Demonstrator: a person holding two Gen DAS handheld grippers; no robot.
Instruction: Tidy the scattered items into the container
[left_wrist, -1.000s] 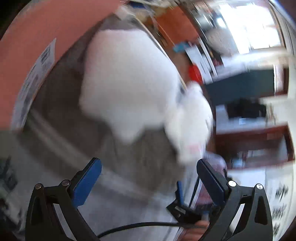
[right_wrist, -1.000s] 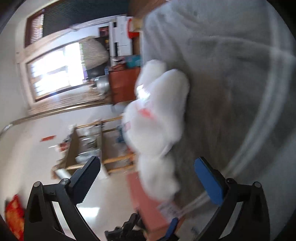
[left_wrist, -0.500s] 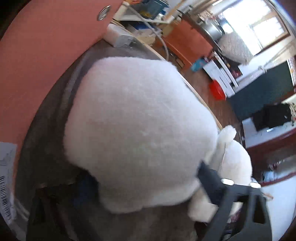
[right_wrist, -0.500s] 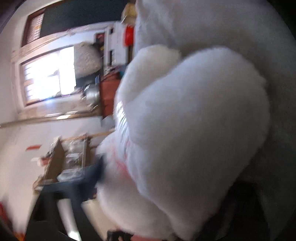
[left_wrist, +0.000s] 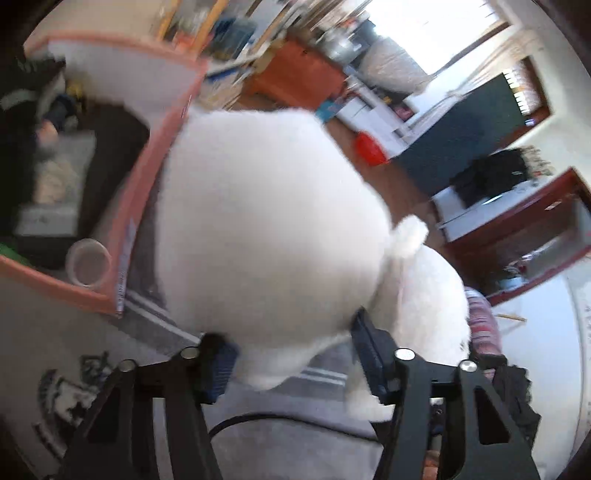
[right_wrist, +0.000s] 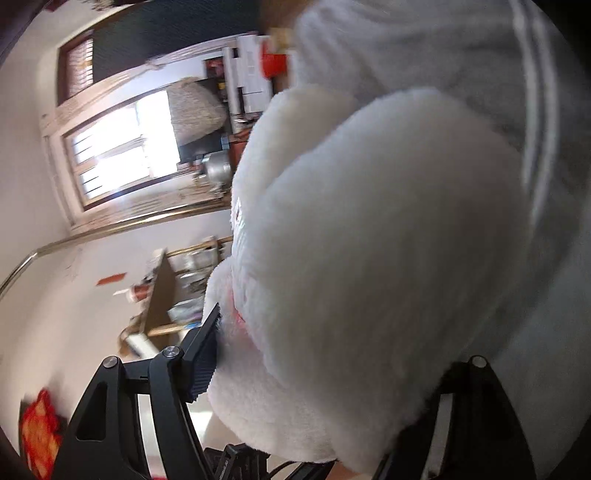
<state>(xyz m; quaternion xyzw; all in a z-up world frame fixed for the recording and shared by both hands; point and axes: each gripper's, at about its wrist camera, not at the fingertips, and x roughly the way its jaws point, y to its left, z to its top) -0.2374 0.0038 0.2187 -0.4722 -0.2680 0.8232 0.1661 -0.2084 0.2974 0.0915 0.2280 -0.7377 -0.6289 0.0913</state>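
Note:
A big white plush toy (left_wrist: 266, 229) fills the left wrist view, lifted above the grey striped cloth (left_wrist: 295, 435). My left gripper (left_wrist: 291, 354) grips its lower end; the jaws are closing, and both blue pads dig into the fur. In the right wrist view the same plush toy (right_wrist: 369, 258) bulges between the fingers of my right gripper (right_wrist: 332, 369). Its left pad (right_wrist: 205, 365) presses the fur, while the right pad is hidden behind the plush. The orange container (left_wrist: 147, 192) stands open to the left of the toy.
Inside the container lie a roll of clear tape (left_wrist: 88, 262) and dark and pale items, blurred. Past the cloth's edge the room drops away, with a red bin (left_wrist: 369, 147), shelves and a bright window (right_wrist: 118, 158). The other gripper (left_wrist: 513, 387) shows at the lower right.
Both grippers went from wide open, short of the plush toy, to closed around it. The toy has come up off the cloth, and the left view now looks into the orange container.

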